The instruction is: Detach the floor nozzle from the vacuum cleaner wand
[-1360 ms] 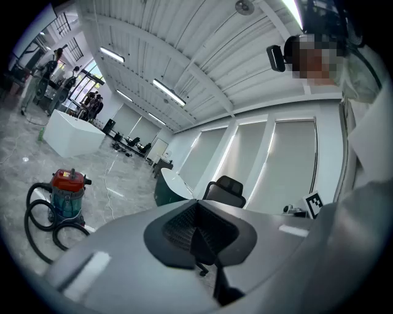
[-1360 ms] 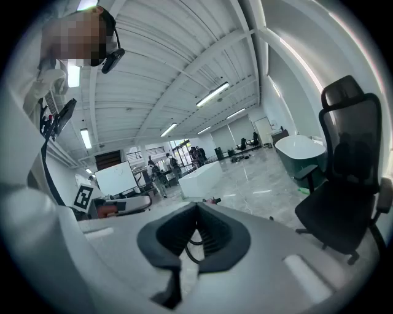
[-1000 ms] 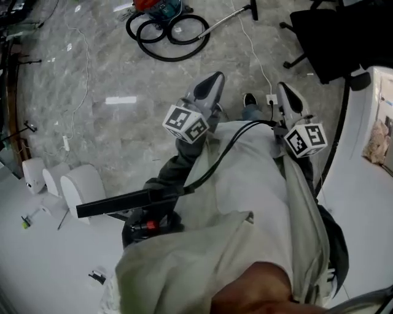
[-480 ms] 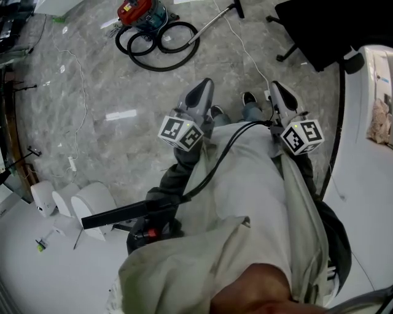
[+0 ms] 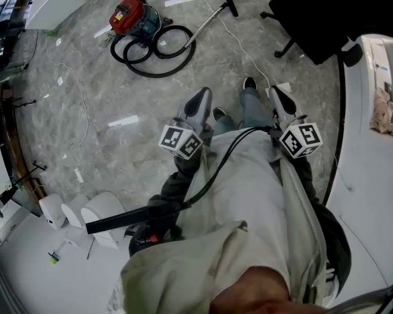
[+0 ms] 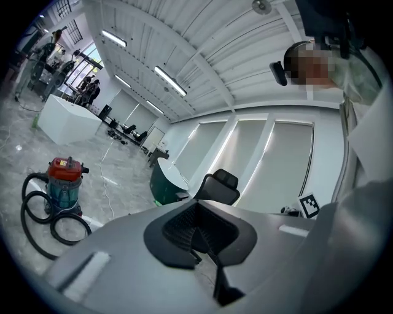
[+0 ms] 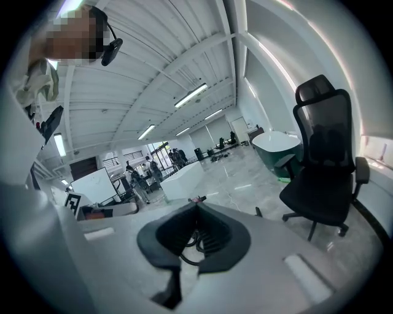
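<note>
Detachment not yet begun

The small black floor nozzle (image 5: 232, 7) appears, as far as its size in the head view allows, to be fitted to the end of the slim silver metal wand (image 5: 206, 26). The wand lies on the grey marbled stone floor (image 5: 92, 104), well ahead of both grippers. From the wand's other end a black ribbed hose (image 5: 153, 54) is coiled beside the red-and-teal canister vacuum cleaner (image 5: 129, 17), ahead of the grey left gripper (image 5: 200, 98) and off to its left. The same canister is picked up low and to the left in the left gripper view. The left gripper's jaws are pressed together with nothing between them. The grey right gripper (image 5: 277, 95) is likewise closed and empty, and a black mesh office chair (image 7: 325, 165) is seen ahead of it to its right. Both grippers are held in front of the person's body, well apart from the wand. No step of the task is judged done: the nozzle has yet to be approached, the wand steadied, and the nozzle pulled free.
</note>
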A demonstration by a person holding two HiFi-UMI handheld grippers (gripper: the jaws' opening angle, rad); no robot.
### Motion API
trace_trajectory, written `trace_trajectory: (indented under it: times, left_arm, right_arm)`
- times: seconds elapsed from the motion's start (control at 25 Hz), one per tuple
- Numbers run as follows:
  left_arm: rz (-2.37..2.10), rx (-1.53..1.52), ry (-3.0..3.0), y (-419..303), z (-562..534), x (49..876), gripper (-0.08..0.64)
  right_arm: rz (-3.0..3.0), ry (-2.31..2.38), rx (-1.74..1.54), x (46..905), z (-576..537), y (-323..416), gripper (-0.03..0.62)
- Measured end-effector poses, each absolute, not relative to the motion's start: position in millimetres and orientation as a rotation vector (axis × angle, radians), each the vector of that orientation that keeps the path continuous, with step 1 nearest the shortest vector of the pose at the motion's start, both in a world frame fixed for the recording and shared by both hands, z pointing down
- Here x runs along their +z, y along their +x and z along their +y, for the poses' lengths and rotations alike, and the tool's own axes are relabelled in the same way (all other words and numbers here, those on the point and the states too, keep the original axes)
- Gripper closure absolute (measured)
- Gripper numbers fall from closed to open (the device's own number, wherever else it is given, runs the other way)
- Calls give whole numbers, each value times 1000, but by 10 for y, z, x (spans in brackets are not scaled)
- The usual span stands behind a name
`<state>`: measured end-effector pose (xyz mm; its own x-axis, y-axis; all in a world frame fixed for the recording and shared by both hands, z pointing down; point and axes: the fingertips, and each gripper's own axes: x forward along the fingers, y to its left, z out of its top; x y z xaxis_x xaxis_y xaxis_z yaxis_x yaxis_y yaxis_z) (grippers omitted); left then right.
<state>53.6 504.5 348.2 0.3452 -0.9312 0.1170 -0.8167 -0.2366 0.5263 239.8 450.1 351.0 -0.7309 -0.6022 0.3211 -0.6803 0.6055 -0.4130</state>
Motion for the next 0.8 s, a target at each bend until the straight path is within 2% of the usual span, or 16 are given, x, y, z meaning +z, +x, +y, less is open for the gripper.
trace_trajectory:
  times: [0.24, 0.8]
  left_arm:
    - [-1555, -249, 2073, 474, 4588, 3585, 557]
    - [-1786, -238, 1981, 238, 2620, 3429, 555]
  right_arm:
    - [-2663, 1061, 844, 3723, 3925, 2377, 591]
    - [-2706, 789, 813, 3782, 1709, 2169, 591]
